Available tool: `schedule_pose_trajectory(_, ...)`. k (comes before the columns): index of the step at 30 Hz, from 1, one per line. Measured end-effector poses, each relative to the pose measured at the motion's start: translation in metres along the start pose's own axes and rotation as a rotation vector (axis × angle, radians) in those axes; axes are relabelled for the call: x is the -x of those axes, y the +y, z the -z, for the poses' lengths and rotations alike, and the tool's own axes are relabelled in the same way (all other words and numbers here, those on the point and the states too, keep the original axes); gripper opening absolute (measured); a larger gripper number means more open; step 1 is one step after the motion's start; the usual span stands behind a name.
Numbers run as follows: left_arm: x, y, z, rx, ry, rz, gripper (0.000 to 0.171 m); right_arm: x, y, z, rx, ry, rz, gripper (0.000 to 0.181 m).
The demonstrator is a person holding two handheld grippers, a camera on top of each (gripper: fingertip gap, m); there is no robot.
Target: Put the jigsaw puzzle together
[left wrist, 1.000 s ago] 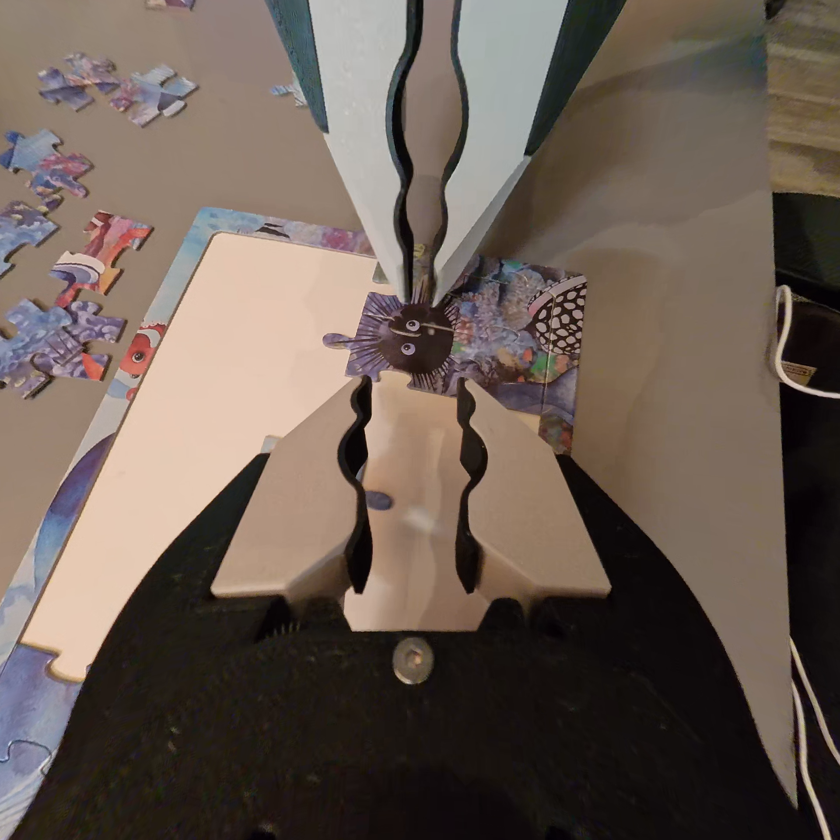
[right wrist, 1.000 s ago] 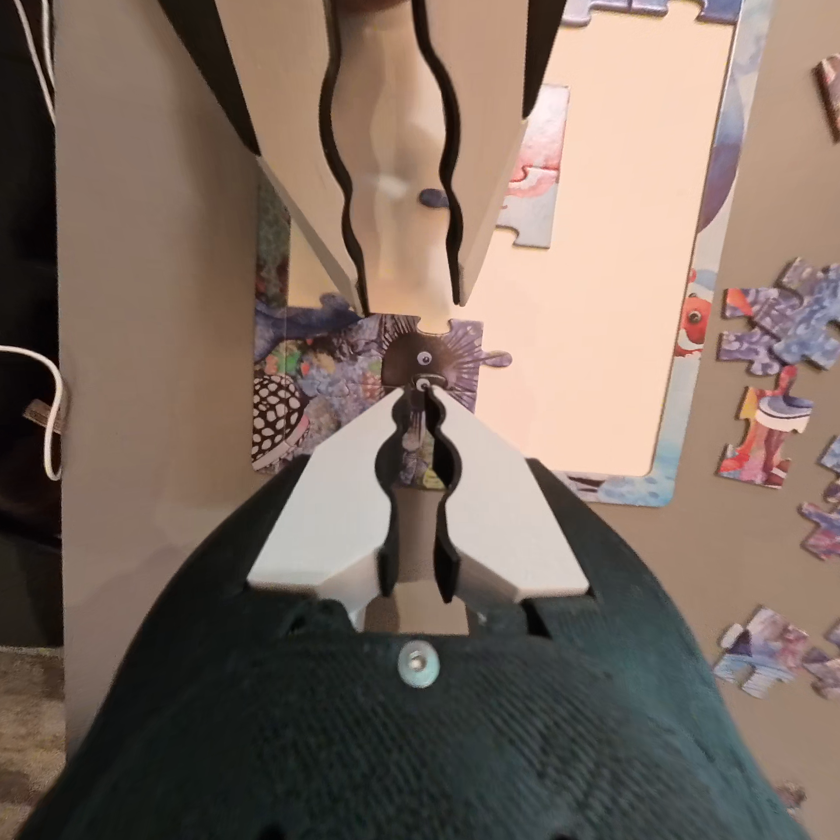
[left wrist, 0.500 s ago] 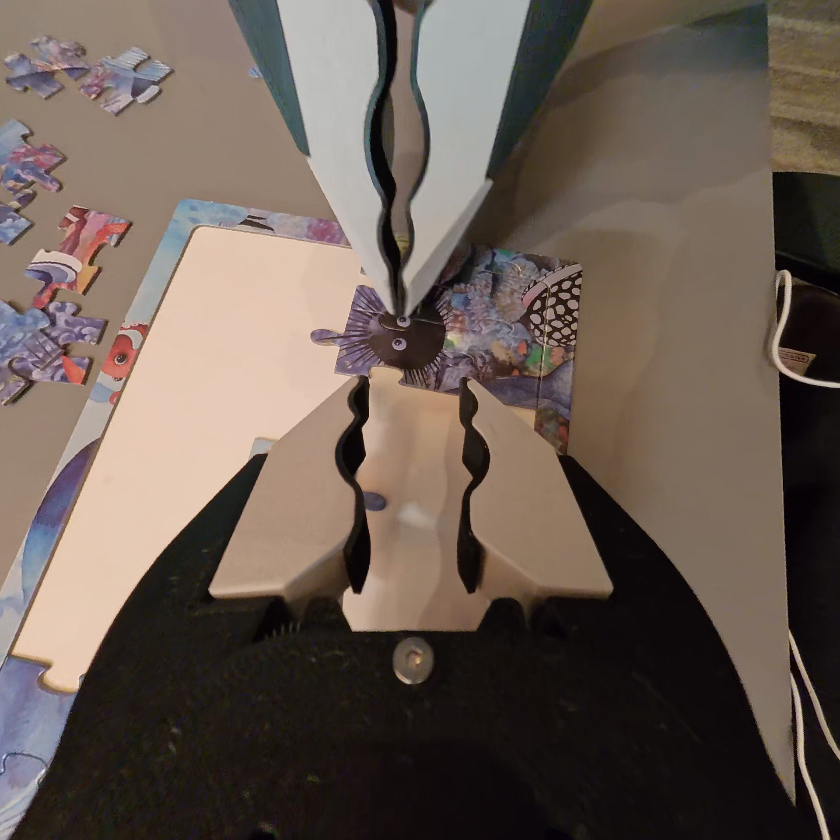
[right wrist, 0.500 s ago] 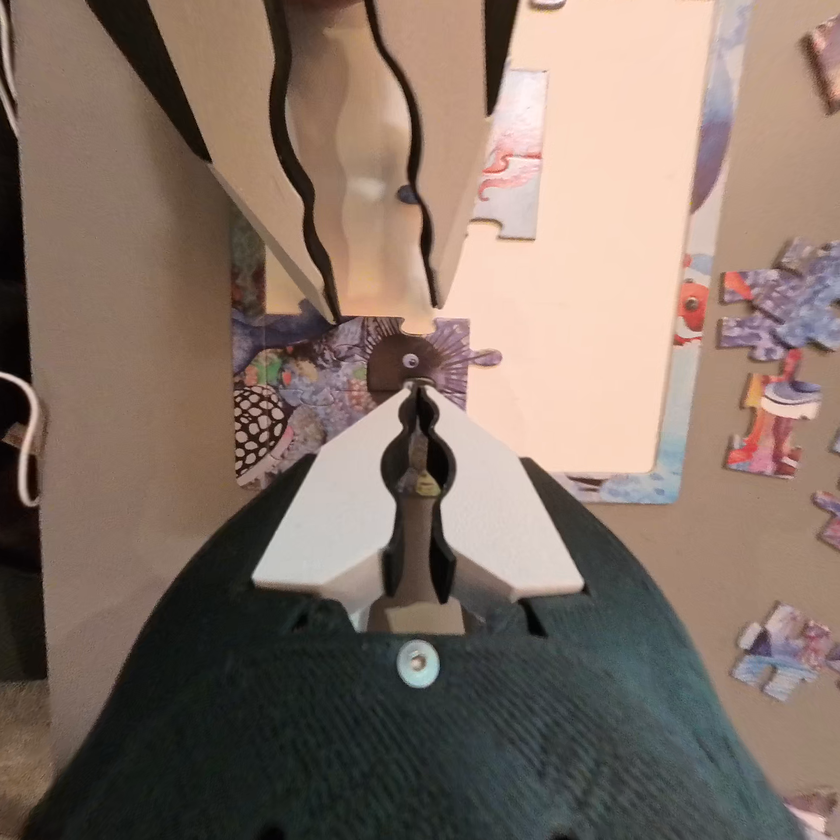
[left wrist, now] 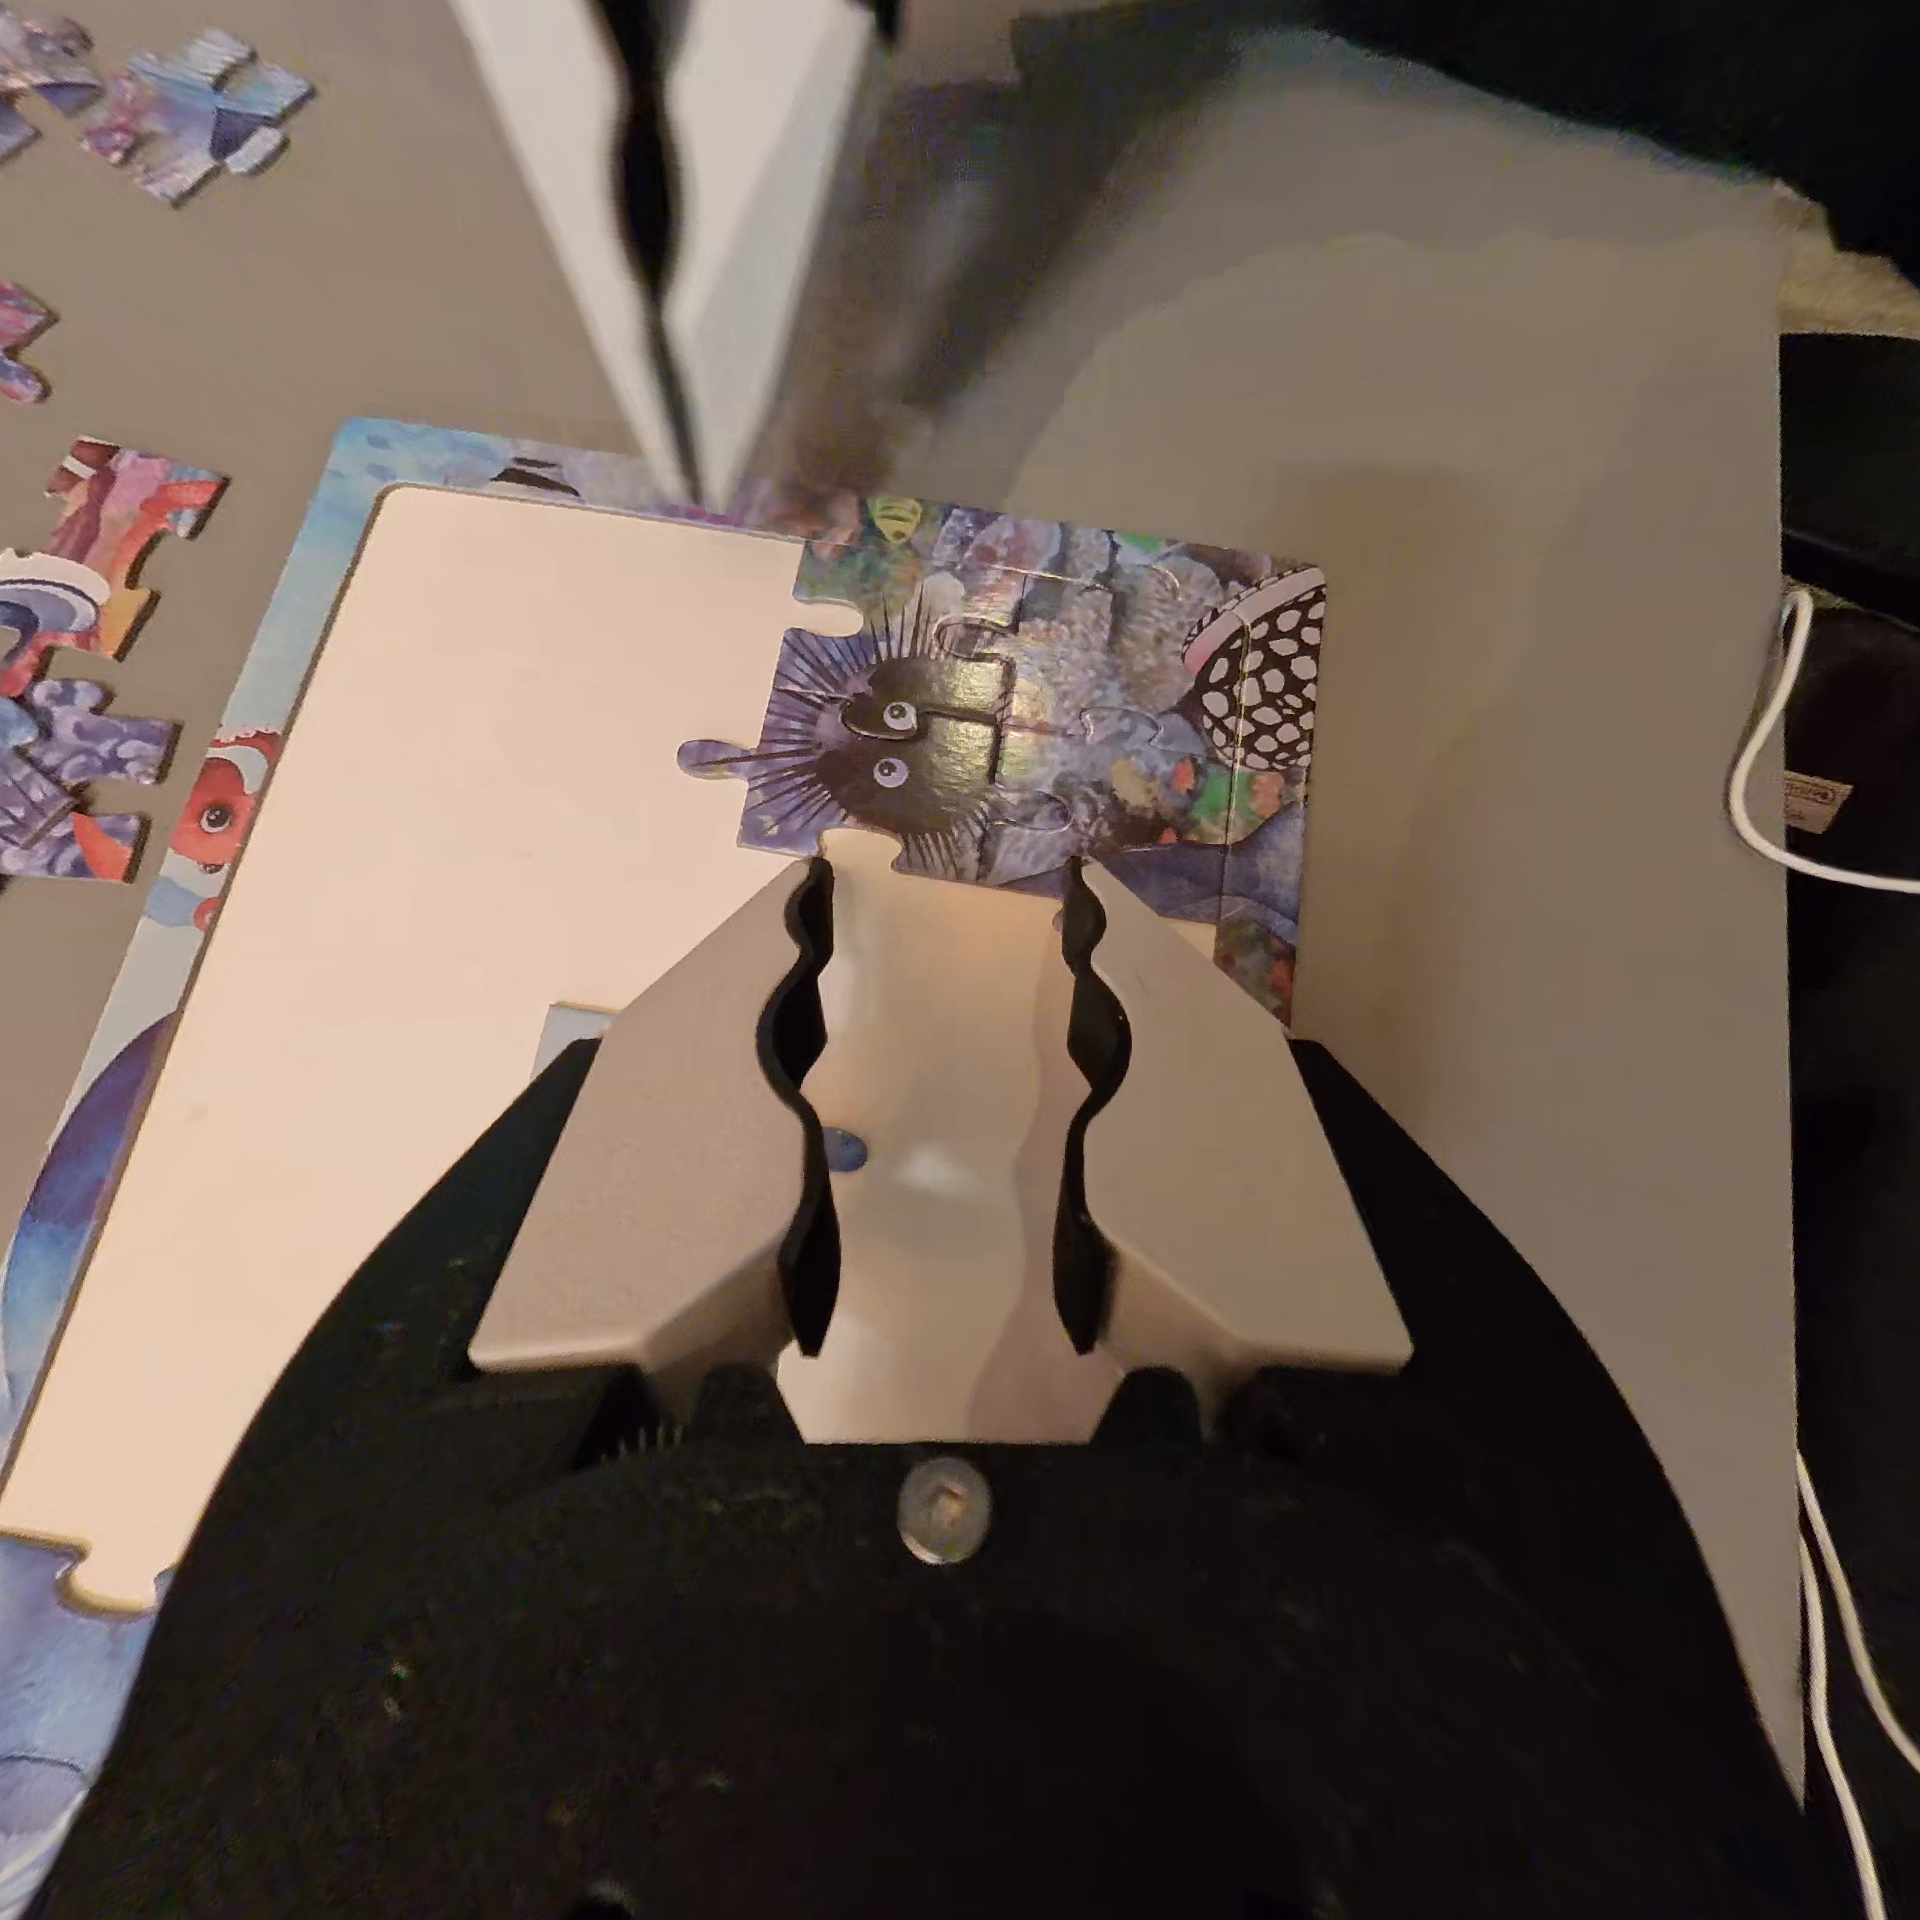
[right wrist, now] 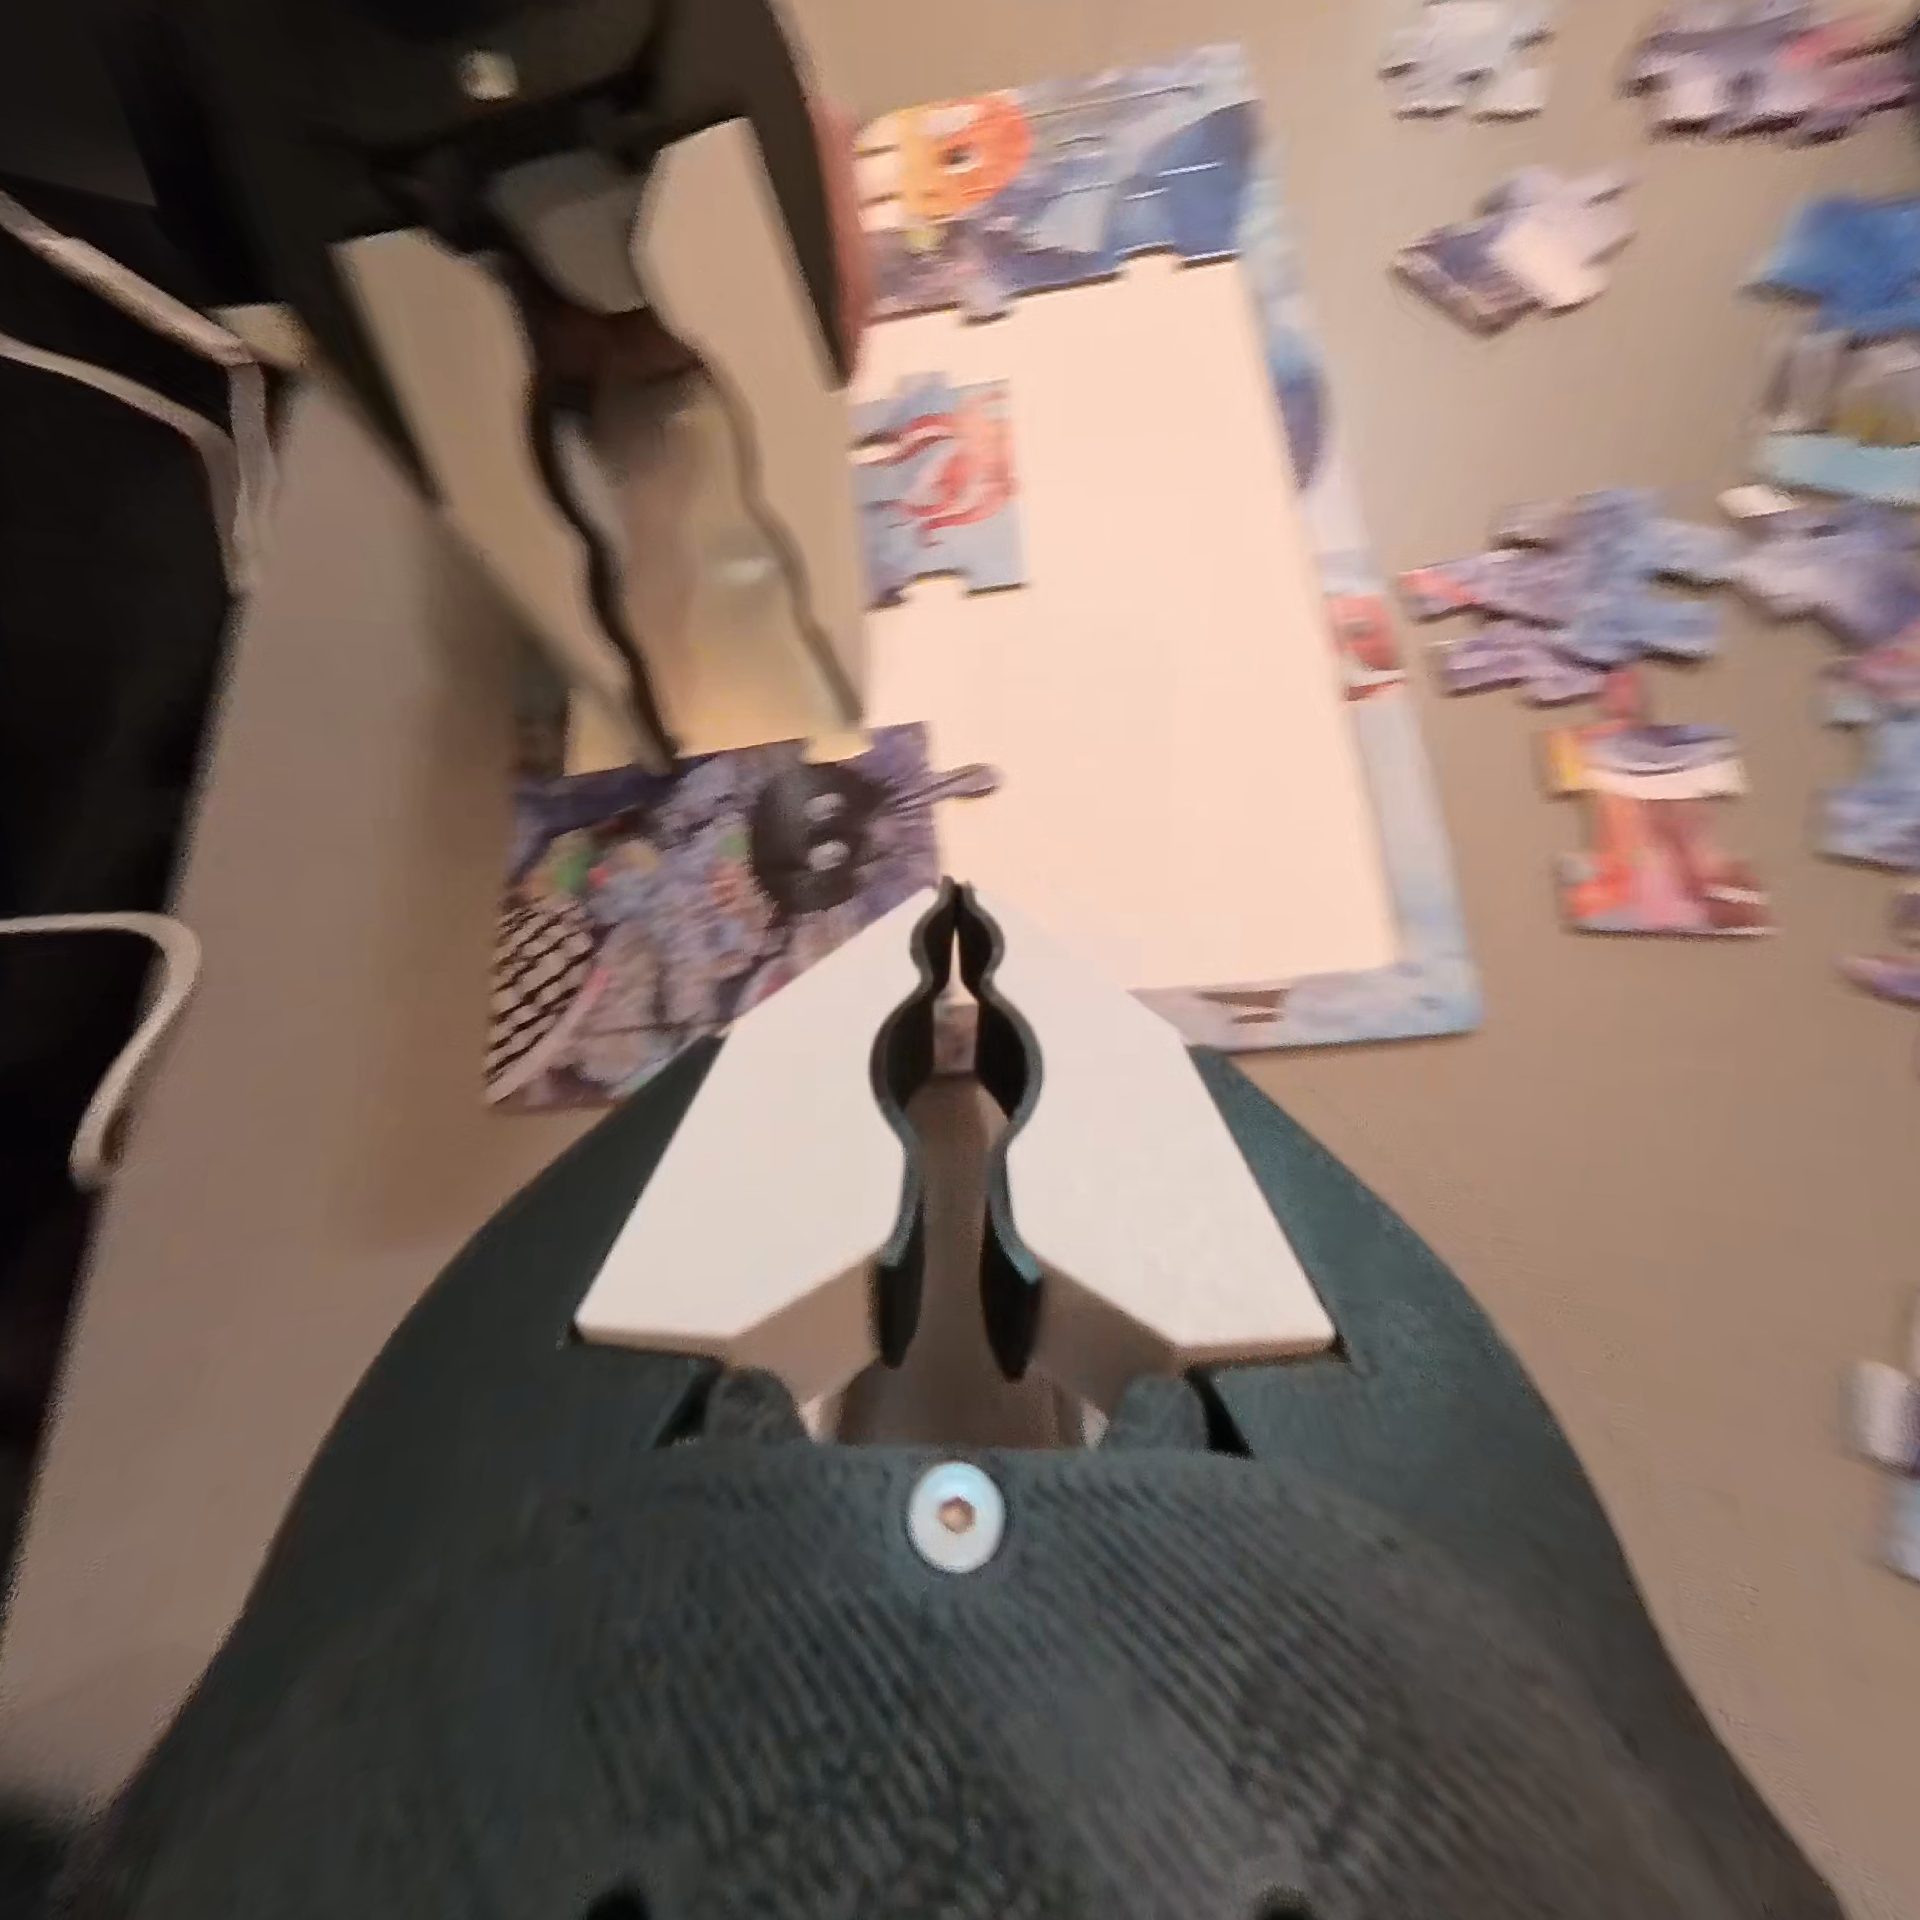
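Note:
The puzzle tray (left wrist: 343,540) lies on the grey table, its inner field mostly bare. A joined cluster with a black sea urchin (left wrist: 914,748) fills the tray's far right corner. My left gripper (left wrist: 948,883) is open and empty, its tips just short of the cluster's near edge. My right gripper (right wrist: 954,894) is shut and empty, raised above the tray's border beside the cluster (right wrist: 727,862). It also shows blurred in the left wrist view (left wrist: 675,416). The left gripper (right wrist: 758,727) shows in the right wrist view, at the cluster's far edge.
Several loose pieces lie on the table left of the tray (left wrist: 104,582) and show blurred in the right wrist view (right wrist: 1652,842). A pink-patterned piece (right wrist: 935,488) sits inside the tray. The table edge runs close beside the cluster, with white cables (left wrist: 1766,727) beyond it. The left gripper's tips are roughly 8 cm from the right gripper's.
My right gripper closed its fingers over the urchin piece, then lifted off and drew back from the cluster. The left gripper has stayed open in the same place.

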State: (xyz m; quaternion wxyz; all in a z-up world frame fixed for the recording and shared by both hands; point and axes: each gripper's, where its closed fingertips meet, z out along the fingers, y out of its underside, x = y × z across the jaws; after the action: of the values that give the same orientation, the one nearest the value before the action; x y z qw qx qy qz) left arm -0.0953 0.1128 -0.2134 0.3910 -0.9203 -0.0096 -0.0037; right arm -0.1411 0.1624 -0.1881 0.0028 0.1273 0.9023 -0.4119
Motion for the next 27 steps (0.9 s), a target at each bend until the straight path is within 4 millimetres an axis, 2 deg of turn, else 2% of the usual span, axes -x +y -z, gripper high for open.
schedule_pose_trajectory(3,-0.001,0.000,0.000,-0.001,0.018,0.012,0.043,0.026,0.011,0.000,0.024,-0.133,0.005,0.000)
schedule_pose_trajectory(5,-0.002,0.000,0.000,-0.002,0.027,0.015,0.043,0.028,0.026,-0.006,0.098,-0.133,0.007,0.000)
schedule_pose_trajectory(7,-0.003,-0.001,0.000,-0.005,0.038,0.013,0.042,0.030,0.026,-0.005,0.112,-0.140,0.005,0.000)
schedule_pose_trajectory(13,-0.009,-0.005,-0.001,-0.019,0.047,-0.013,0.044,0.024,0.016,0.002,0.066,-0.075,0.042,0.000)
schedule_pose_trajectory(20,-0.001,-0.010,0.011,-0.098,0.066,0.109,0.049,0.008,0.031,0.007,0.137,0.015,0.010,0.000)
schedule_pose_trajectory(27,-0.003,-0.001,0.004,-0.027,0.075,0.130,0.052,0.005,0.045,0.009,0.156,-0.019,-0.056,0.000)
